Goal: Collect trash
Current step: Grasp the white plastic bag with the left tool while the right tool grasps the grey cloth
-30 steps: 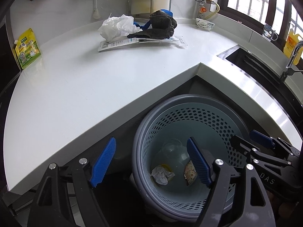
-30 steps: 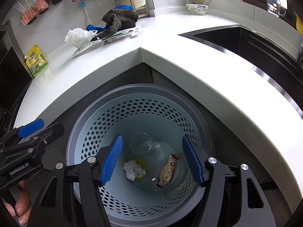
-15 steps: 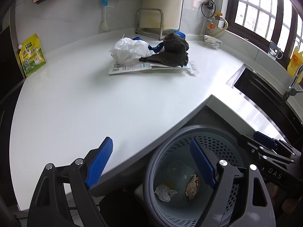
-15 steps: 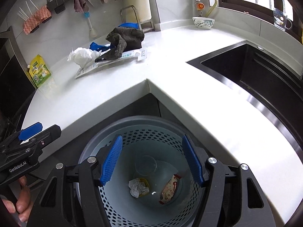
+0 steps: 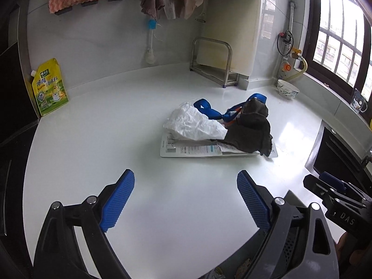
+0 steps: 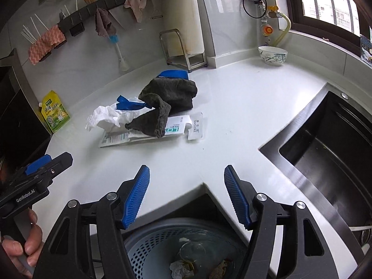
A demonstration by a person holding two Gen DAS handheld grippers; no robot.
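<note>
A trash pile lies mid-counter: crumpled white plastic (image 5: 195, 125), a dark grey cloth (image 5: 250, 131), a blue strap (image 5: 214, 111) and flat printed packaging (image 5: 186, 150). The same pile shows in the right wrist view: white plastic (image 6: 104, 118), cloth (image 6: 169, 97), packaging (image 6: 176, 127). My left gripper (image 5: 186, 200) is open and empty above the counter, short of the pile. My right gripper (image 6: 187, 196) is open and empty over the counter's corner. The perforated grey trash bin (image 6: 148, 244) stands below it, holding a crumpled paper (image 6: 179, 268) and a clear cup (image 6: 191, 251).
A yellow-green pouch (image 5: 48, 88) leans on the wall at left. A metal rack (image 5: 214, 62) and a bowl (image 5: 287, 89) stand at the back. A dark sink (image 6: 325, 148) is at right. Cloths hang on a wall rail (image 5: 162, 2).
Both grippers have risen from over the bin and swung up toward the counter; the pile now sits closer and the bin has dropped to the bottom edge of both views.
</note>
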